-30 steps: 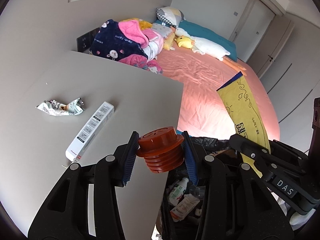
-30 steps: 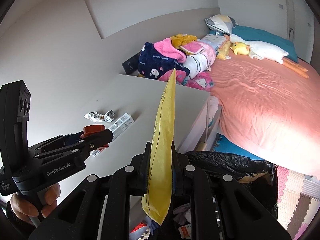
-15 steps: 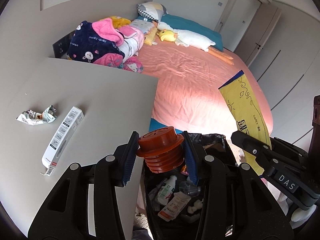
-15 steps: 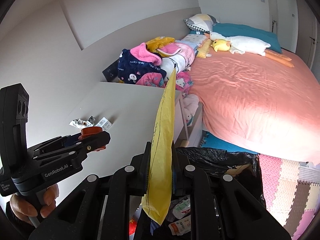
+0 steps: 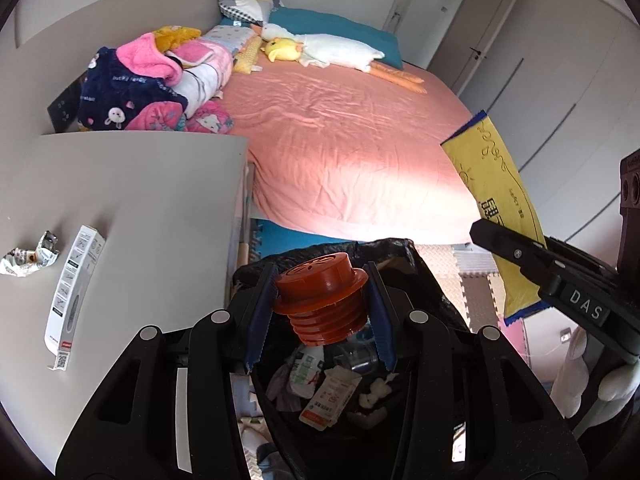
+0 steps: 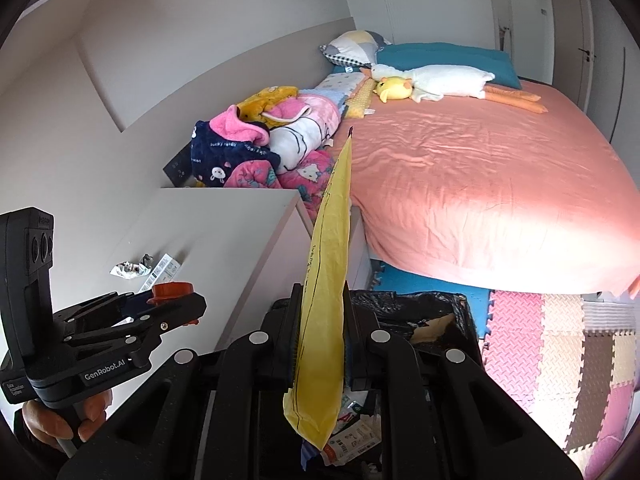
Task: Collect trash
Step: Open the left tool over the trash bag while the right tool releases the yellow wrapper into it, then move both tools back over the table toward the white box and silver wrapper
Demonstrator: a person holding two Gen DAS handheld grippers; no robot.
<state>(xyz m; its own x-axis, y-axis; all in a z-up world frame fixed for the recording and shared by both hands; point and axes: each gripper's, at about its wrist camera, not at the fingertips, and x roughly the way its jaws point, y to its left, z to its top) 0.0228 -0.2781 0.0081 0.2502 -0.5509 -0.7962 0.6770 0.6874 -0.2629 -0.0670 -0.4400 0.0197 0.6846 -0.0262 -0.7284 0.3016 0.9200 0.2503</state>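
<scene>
My left gripper (image 5: 320,312) is shut on a brown ribbed plastic cap (image 5: 322,300), held over the black-lined trash bin (image 5: 432,280) that has wrappers and a small bottle inside. My right gripper (image 6: 320,340) is shut on a long yellow packet (image 6: 326,276), which stands upright above the same bin (image 6: 448,312). In the left wrist view the yellow packet (image 5: 500,208) and the right gripper appear at the right. The left gripper with the brown cap (image 6: 172,290) shows at the lower left of the right wrist view, held by a hand (image 6: 52,420).
A grey tabletop (image 5: 132,208) at the left carries a crumpled wrapper (image 5: 30,254) and a long white box (image 5: 74,292). Behind lies a bed with a pink sheet (image 5: 340,152), piled blankets (image 5: 152,84) and plush toys. Foam floor tiles (image 6: 560,352) lie right of the bin.
Both grippers have moved right, off the tabletop and over the bin, keeping their loads. The table items have slid toward the left edge of the left wrist view.
</scene>
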